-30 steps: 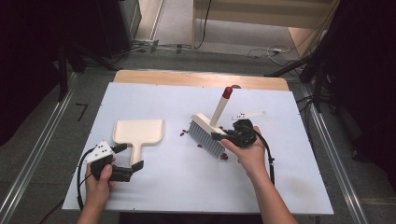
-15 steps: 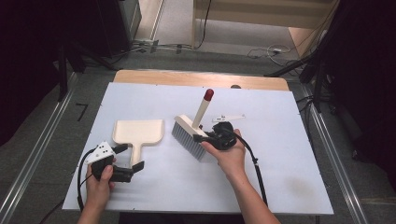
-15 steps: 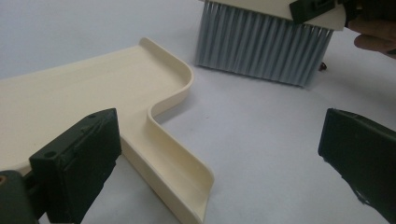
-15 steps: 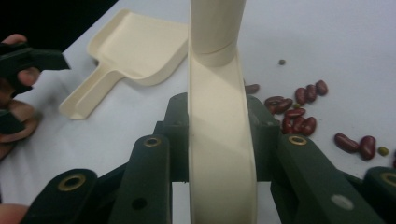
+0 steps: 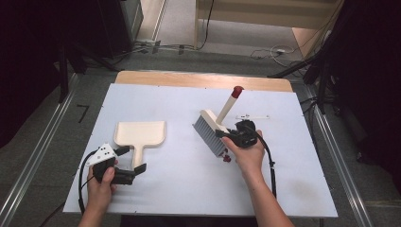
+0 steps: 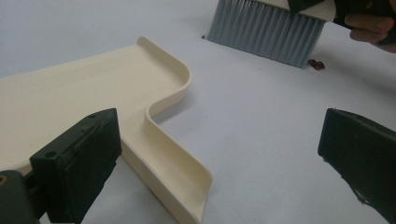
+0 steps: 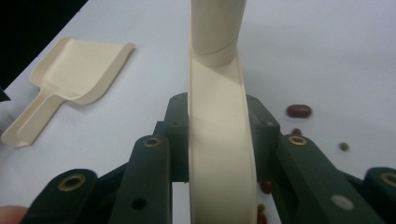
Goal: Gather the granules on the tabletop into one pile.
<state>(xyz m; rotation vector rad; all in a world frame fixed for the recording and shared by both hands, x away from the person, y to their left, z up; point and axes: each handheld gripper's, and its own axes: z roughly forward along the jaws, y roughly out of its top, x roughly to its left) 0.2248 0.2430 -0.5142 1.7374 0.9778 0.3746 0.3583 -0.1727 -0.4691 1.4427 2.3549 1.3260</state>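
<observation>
Fingers, right: right gripper point(image 5: 226, 134) clamped on the brush point(image 5: 211, 133) back, bristles down to sweep.
Fingers, left: left gripper point(image 5: 135, 160) spread wide astride the dustpan point(image 5: 141, 133) handle.
Beans point(image 5: 226, 157): mid-bench, beside the bristles.

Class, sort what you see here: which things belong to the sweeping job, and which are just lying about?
In use: brush, dustpan, red beans, right gripper, left gripper.
Lying about: small white part on the table, cables on the floor.
</observation>
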